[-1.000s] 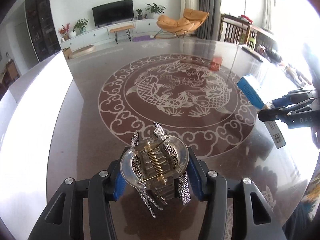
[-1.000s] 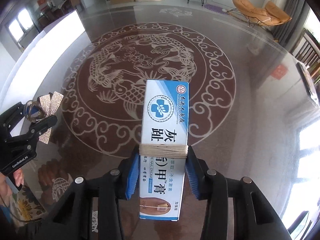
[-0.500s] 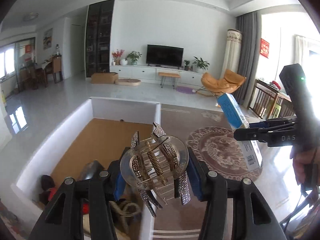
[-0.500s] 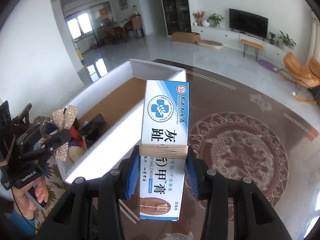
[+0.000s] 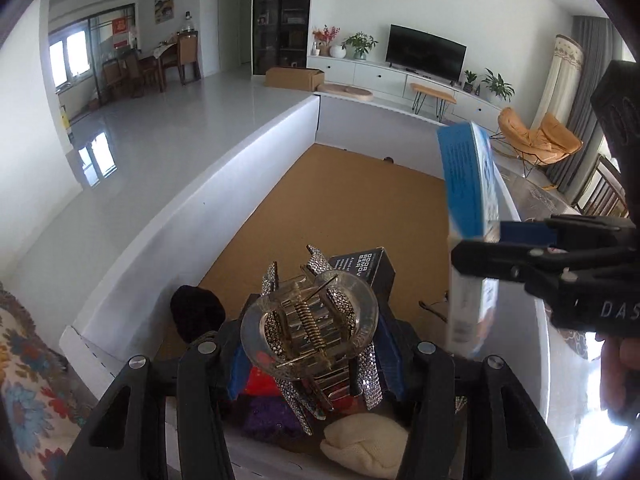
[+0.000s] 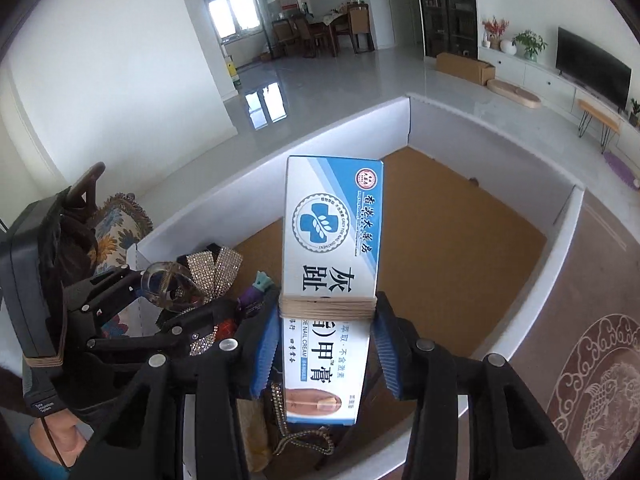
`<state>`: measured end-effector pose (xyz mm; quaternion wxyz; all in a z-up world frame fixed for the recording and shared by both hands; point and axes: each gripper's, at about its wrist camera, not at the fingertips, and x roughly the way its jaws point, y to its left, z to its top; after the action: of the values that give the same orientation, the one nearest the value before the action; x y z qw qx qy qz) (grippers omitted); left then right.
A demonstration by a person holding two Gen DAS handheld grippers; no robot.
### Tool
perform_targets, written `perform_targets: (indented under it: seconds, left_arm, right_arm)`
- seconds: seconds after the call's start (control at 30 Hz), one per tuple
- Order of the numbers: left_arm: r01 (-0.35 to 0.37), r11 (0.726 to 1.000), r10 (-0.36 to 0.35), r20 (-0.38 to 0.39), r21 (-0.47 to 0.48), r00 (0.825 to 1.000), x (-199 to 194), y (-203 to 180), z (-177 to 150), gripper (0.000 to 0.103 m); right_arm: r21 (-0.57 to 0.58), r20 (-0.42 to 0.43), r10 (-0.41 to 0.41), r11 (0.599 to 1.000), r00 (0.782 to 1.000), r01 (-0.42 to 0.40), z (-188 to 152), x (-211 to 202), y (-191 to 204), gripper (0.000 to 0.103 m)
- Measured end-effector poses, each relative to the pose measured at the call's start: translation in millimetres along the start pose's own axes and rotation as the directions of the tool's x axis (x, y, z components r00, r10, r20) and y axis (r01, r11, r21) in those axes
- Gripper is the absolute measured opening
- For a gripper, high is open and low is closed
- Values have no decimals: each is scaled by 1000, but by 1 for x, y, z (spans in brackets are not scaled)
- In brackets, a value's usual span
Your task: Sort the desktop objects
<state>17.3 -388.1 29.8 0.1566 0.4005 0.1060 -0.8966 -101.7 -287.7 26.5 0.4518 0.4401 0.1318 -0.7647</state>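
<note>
box's (image 6: 332, 264) printed face, right view only

A blue-and-white nail cream box (image 6: 332, 280) printed with black characters is seen, bound by tan string (image 6: 328, 307). The clear hair clip (image 5: 310, 326) is studded with silver rhinestones. The white storage box (image 5: 208, 216) is floored in brown.

Both tools are matte black plastic, the left tool (image 5: 316, 354) and the right tool (image 6: 326, 348) alike carrying ribbed blue pads (image 6: 266, 354) and round silver screws (image 6: 425, 345) on their arms. White "DAS" lettering marks the right one's body, and bare fingers (image 5: 618, 372) curl beneath it.
</note>
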Motion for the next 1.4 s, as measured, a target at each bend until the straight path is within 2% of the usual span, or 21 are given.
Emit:
perform_targets:
  seconds: [0.03, 0.1, 0.13, 0.17, 0.2, 0.3, 0.37, 0.47, 0.6, 0.73, 1.0, 1.17, 1.4]
  left_arm:
    - [-10, 1000, 10, -5, -6, 1000, 2, -1, -1, 56]
    - [-27, 999, 28, 8, -22, 1000, 2, 0, -2, 75]
    - [-41, 999, 42, 27, -32, 999, -1, 0, -1, 92]
    - [-56, 998, 58, 54, -40, 997, -7, -1, -2, 100]
    - [-69, 997, 73, 83, -44, 994, -12, -2, -1, 100]
    - [-105, 993, 113, 152, -61, 982, -30, -11, 2, 101]
    - [-156, 982, 173, 178, -106, 969, -39, -18, 3, 103]
    - [-273, 948, 297, 148, -164, 943, -40, -31, 5, 103]
    - [-283, 939, 309, 117, -193, 944, -45, -49, -3, 103]
    - [-345, 914, 373, 110, -215, 921, -52, -57, -9, 103]
    - [-324, 908, 359, 92, -267, 929, -67, -49, -12, 103]
    - [-361, 890, 387, 44, -279, 921, -65, -43, -11, 103]
    - [-360, 889, 386, 38, -283, 922, -64, -39, -13, 103]
  right_arm:
    - [10, -44, 1, 1000, 999, -1, -2, 10, -1, 63]
    - [7, -47, -6, 1000, 999, 7, -7, 13, -7, 72]
    - [2, -29, -6, 1000, 1000, 6, -10, 7, -9, 78]
    - [4, -15, -11, 1000, 1000, 11, -10, 2, -13, 82]
    - [12, -1, -24, 1000, 1000, 24, -11, -5, -18, 88]
    - [37, 51, -59, 998, 997, 57, -14, -31, -31, 94]
    - [40, 61, -112, 993, 992, 110, -16, -48, -35, 99]
    - [30, 52, -189, 982, 981, 187, -22, -61, -44, 100]
    - [35, 35, -231, 973, 972, 230, -32, -75, -60, 100]
    - [64, 41, -234, 971, 971, 231, -43, -86, -70, 100]
    - [34, 54, -239, 971, 969, 238, -38, -91, -57, 100]
    - [7, 66, -227, 974, 972, 227, -33, -89, -44, 100]
    - [-22, 56, -228, 973, 972, 229, -33, -83, -38, 100]
